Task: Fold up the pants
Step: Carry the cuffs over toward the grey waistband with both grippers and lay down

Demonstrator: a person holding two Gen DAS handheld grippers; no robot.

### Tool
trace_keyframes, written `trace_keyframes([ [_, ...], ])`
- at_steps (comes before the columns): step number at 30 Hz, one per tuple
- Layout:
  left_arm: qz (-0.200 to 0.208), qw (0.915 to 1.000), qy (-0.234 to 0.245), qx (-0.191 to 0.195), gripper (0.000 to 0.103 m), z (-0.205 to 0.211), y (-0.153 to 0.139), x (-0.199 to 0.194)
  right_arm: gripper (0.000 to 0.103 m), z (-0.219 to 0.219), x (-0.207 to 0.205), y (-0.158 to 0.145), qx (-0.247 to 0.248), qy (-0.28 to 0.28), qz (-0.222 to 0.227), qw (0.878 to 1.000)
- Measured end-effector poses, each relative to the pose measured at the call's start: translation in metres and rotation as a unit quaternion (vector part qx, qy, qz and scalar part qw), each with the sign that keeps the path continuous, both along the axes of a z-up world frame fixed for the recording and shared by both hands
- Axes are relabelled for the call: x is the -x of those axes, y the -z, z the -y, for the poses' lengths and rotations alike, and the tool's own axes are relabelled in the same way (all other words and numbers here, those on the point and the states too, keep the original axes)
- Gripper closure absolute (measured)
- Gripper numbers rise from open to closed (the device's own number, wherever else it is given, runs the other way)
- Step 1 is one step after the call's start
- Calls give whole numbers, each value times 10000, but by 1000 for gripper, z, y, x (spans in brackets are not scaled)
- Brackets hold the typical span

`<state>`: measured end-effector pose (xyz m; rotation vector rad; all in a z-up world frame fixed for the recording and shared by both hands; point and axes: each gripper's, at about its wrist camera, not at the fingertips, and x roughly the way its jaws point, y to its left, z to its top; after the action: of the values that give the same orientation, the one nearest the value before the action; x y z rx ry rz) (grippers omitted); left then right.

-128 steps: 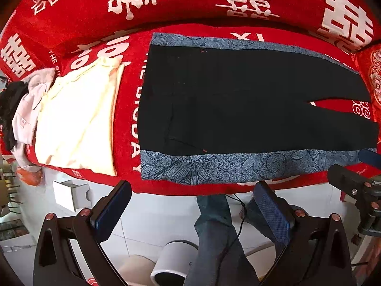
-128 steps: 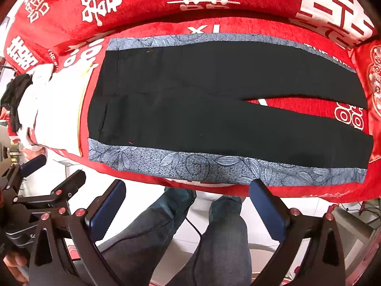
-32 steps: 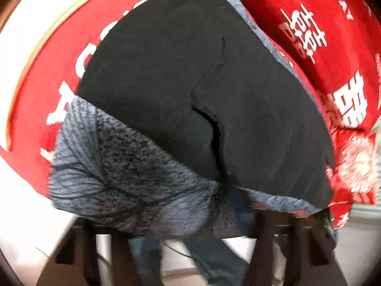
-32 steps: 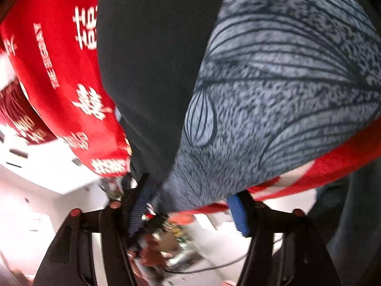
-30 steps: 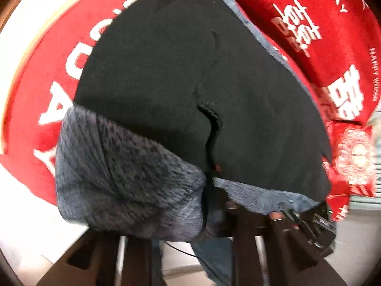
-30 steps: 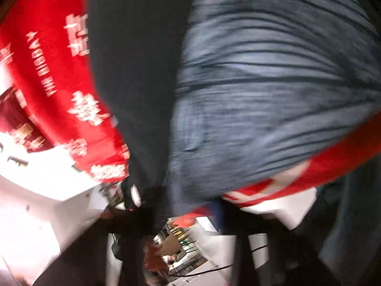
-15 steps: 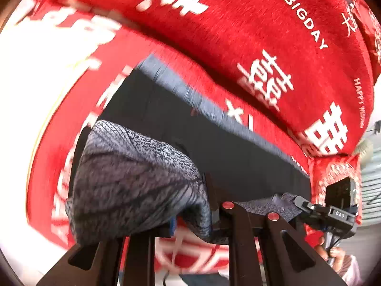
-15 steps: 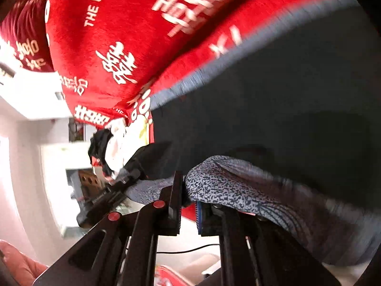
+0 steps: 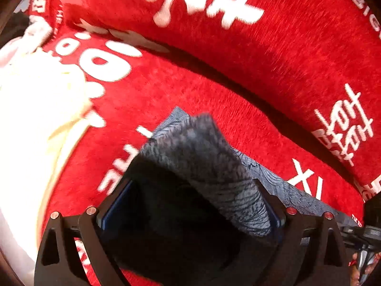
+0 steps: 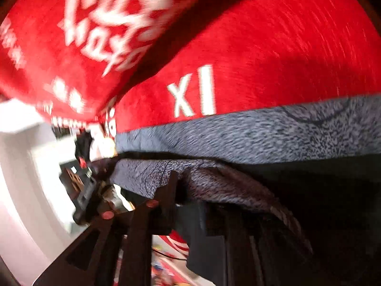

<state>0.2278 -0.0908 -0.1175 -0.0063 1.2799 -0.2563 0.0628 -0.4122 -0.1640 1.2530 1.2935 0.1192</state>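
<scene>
— Inspector: State of your grippers?

— Me: My left gripper (image 9: 190, 205) stands with jaws apart; the pants (image 9: 204, 166) lie between them, a grey-patterned corner folded over black cloth. My right gripper (image 10: 188, 190) is clamped on the pants' patterned edge (image 10: 214, 186).

— Inspector: Where do the pants lie?

— Me: On the red sofa cover (image 9: 214, 90), their far patterned band just beside the white "XI" lettering (image 10: 194, 95).

— Inspector: Counts?

— Me: One pair of pants, two grippers, one cream garment (image 9: 35, 119) to the left, well apart from the pants
</scene>
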Motion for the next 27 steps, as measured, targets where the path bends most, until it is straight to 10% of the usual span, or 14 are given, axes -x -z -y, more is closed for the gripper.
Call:
trace_keyframes([
  [2, 189, 9997, -118, -86, 8, -11, -22, 7, 28, -9, -3, -26, 294, -343, 318, 9985],
  [3, 270, 9994, -180, -102, 8, -16, -31, 10, 26, -14, -2, -42, 521, -473, 477, 9964],
  [9, 178, 9990, 93, -410, 8, -6, -28, 16, 34, -41, -4, -82, 911, -1020, 877, 9867],
  [15, -144, 9927, 411, -1124, 8, 38, 42, 16, 49, -50, -41, -31, 1726, -1548, 230, 9725],
  [27, -69, 9789, 1554, -1327, 8, 90, -1, 98, 47, -4, 52, -73, 1436, -338, 273, 9887],
])
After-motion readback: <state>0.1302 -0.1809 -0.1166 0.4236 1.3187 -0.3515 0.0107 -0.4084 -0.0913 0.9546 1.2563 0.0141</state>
